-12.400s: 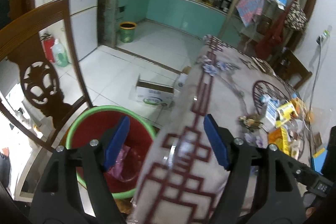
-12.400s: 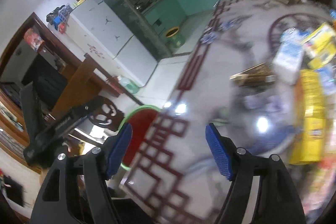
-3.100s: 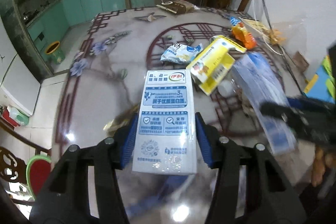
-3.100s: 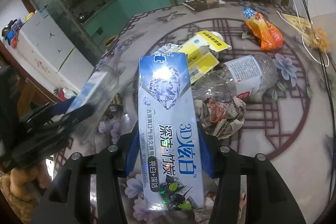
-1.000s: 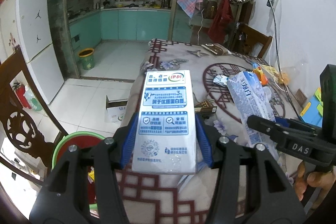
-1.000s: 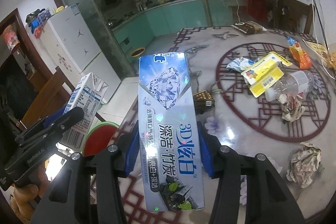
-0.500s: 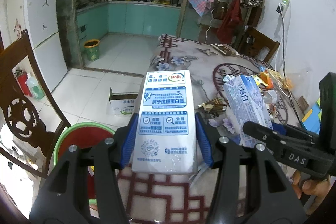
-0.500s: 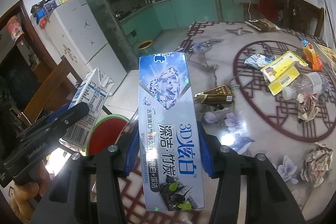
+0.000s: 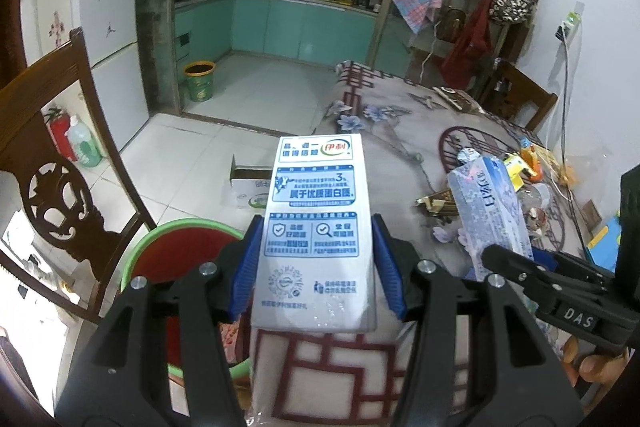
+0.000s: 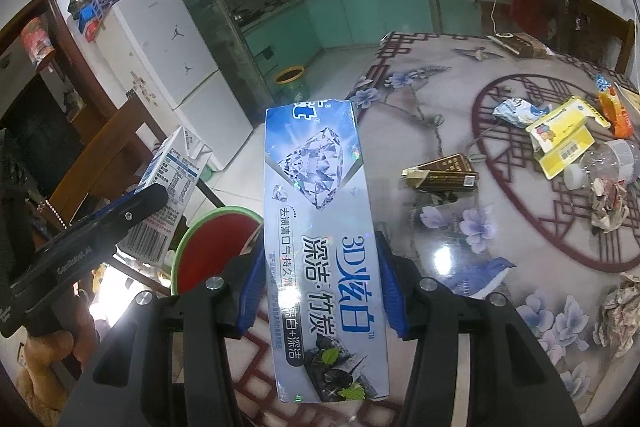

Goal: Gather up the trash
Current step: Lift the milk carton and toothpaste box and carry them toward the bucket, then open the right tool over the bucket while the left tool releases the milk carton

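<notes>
My left gripper is shut on a white and blue milk carton, held above the table's near edge beside the red bin with a green rim. My right gripper is shut on a blue toothpaste box, also over the table edge. In the right wrist view the milk carton and left gripper show at left, above the bin. The toothpaste box appears at right in the left wrist view. Some trash lies inside the bin.
On the patterned table lie a brown packet, a yellow box, a clear bottle, crumpled papers and wrappers. A wooden chair stands left of the bin. A cardboard box sits on the tiled floor.
Both grippers have carried their boxes leftward and slightly down toward the table edge; the bin now looms larger beneath them. Both grips are unchanged.
</notes>
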